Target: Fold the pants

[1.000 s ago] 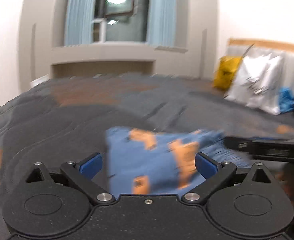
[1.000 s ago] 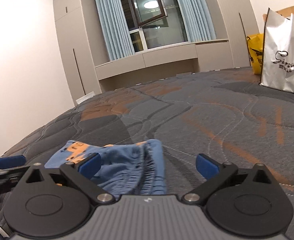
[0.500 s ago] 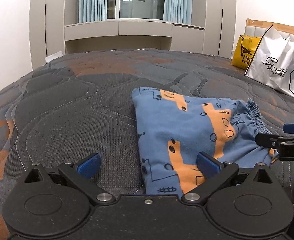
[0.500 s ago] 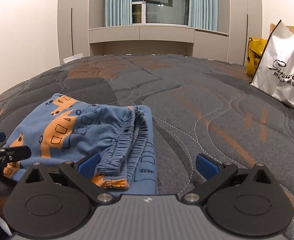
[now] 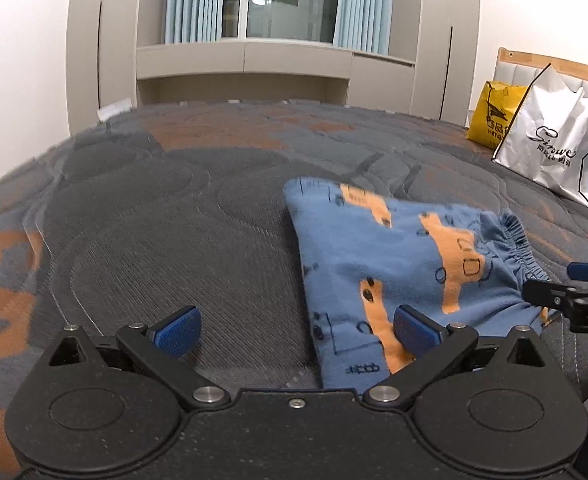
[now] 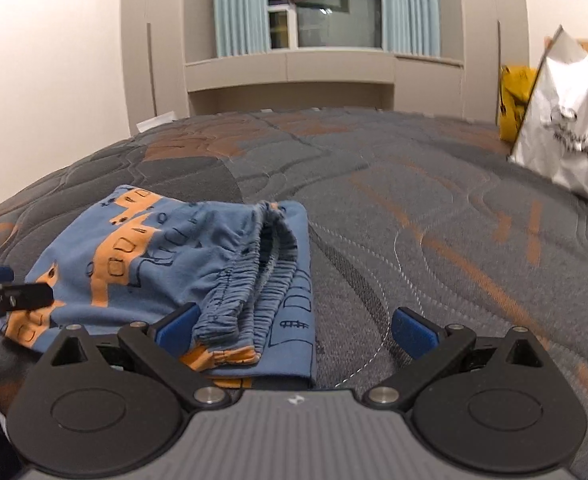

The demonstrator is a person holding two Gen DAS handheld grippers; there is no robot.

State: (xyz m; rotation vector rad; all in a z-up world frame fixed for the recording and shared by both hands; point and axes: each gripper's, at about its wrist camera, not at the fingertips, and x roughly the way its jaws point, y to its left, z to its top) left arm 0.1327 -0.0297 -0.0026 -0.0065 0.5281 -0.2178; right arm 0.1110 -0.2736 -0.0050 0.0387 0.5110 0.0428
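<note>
Blue cotton pants (image 5: 405, 264) printed with orange vehicles lie folded into a compact, roughly square bundle on the quilted grey-and-orange mattress (image 5: 174, 220), near its front edge; the elasticated waistband (image 6: 254, 272) forms the right side of the bundle, gaping slightly so that the stacked layers show. Judged from this arrangement, the fold appears essentially complete. Principal risk: the waistband stands loose and open rather than pressed flat, so a finger passing close could catch the gathered edge and drag the top layer askew, undoing the fold. A second risk arises from the bundle's position close to the mattress edge, where a sideways nudge could push part of it over the side. Left gripper (image 5: 294, 330): jaws spread wide, holding nothing; its right blue pad (image 5: 415, 328) overlaps the near left part of the pants in view, though contact cannot be confirmed, and its left pad (image 5: 178, 326) sits over bare mattress. Right gripper (image 6: 294, 330): jaws likewise spread wide and empty; its left pad (image 6: 178, 322) lies just beside the near end of the waistband, whether touching cannot be told, and its right pad (image 6: 413, 328) is over bare mattress. Each gripper appears at the margin of the other's view, flanking the bundle. A white shopping bag (image 5: 553, 148) and a yellow bag (image 5: 491, 120) stand well apart, by the headboard (image 5: 533, 62).
</note>
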